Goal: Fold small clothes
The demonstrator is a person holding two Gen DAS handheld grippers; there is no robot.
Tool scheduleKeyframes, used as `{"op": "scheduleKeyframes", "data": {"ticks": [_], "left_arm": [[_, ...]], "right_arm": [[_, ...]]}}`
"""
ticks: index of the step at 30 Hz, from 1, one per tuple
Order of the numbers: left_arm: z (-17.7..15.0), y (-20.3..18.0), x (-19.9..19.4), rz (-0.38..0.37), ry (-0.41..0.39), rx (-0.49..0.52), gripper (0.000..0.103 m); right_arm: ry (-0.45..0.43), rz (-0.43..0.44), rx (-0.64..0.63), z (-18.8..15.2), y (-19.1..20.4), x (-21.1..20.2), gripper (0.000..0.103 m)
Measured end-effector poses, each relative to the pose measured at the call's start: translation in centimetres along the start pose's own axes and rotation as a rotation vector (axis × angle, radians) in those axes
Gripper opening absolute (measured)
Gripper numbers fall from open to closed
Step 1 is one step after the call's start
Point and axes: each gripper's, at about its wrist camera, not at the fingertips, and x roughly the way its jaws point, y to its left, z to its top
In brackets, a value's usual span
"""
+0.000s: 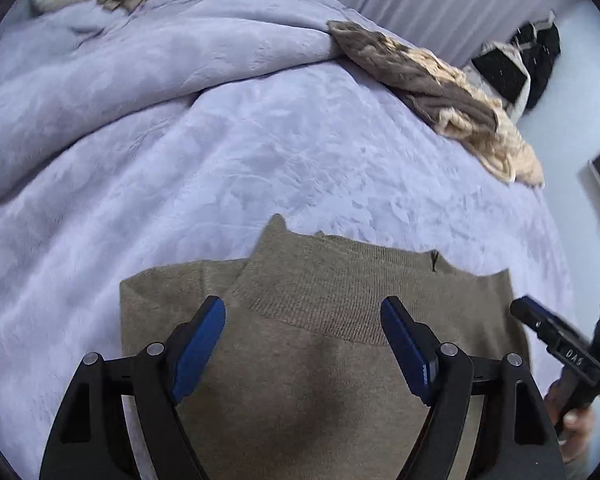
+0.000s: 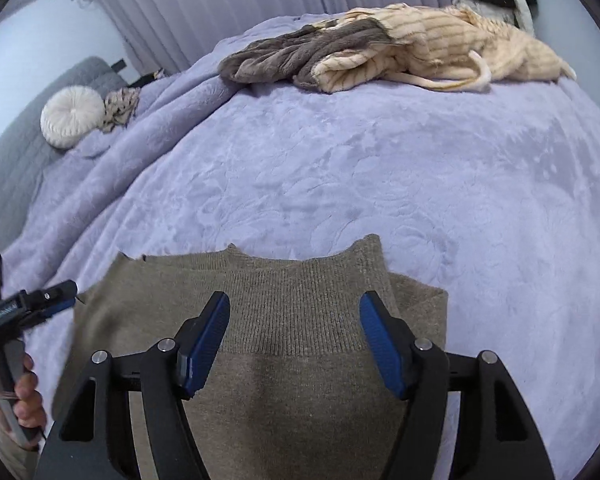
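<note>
From my left wrist camera, my left gripper [image 1: 303, 312] stood wide, nothing between its blue pads, hanging over the near end of the brown knitted sweater [image 1: 300, 360], which lay flat on the lavender bed cover [image 1: 220, 152]. The sweater looked already folded: its ribbed band lay across the top layer, a sleeve or side seemed tucked in at the left, and its edges made a fairly tidy rectangle. At the right edge of that view I saw my right gripper [image 1: 528, 308] beside the sweater's right side, my hand below it on the handle. Far to the right on the bed lay a crumpled heap of grey and cream clothes [image 1: 440, 92], not yet folded. From my right wrist camera, my right gripper [image 2: 294, 312] was likewise wide and held nothing, poised above the same sweater [image 2: 284, 380], with the ribbed band just beyond the pads. My left gripper [image 2: 60, 292] showed at the left edge, near the sweater's left corner. The heap [image 2: 380, 52] lay at the far side of the bed [image 2: 340, 180], well apart from the sweater, and a round white cushion [image 2: 73, 116] sat far left. I judged this sweater nearly or fully done, with the heap left.
</note>
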Motion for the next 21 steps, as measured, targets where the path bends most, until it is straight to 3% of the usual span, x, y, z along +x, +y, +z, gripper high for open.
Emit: {"op": "scheduleKeyframes", "data": {"ticks": [3,5,8,14,18,21], "left_arm": [[-0.2,-2.7,1.9,0.107,-0.011,0.145,0.081],[-0.3,-2.8,3.7,0.140,0.019,0.160,0.081],[-0.5,-1.4,6.1,0.147,0.064,0.140,0.081],[-0.7,-1.1,6.5,0.134,0.053,0.150,0.081],[-1.0,-1.6,4.7,0.149,0.048,0.156,0.081],[-2.4,-2.3,1.9,0.110,0.009,0.148,0.081]], "right_arm": [[0.036,-0.074,-0.145,-0.1,2.6,2.2,0.071],[0.065,-0.136,-0.202,-0.5,3.1,3.7,0.071],[0.112,-0.224,-0.181,-0.9,1.3,5.7,0.071],[0.104,-0.171,-0.122,-1.0,-1.5,5.8,0.072],[0.103,-0.214,-0.128,-1.1,-0.7,4.5,0.073],[0.037,-0.197,-0.142,-1.6,1.1,1.4,0.073]]}}
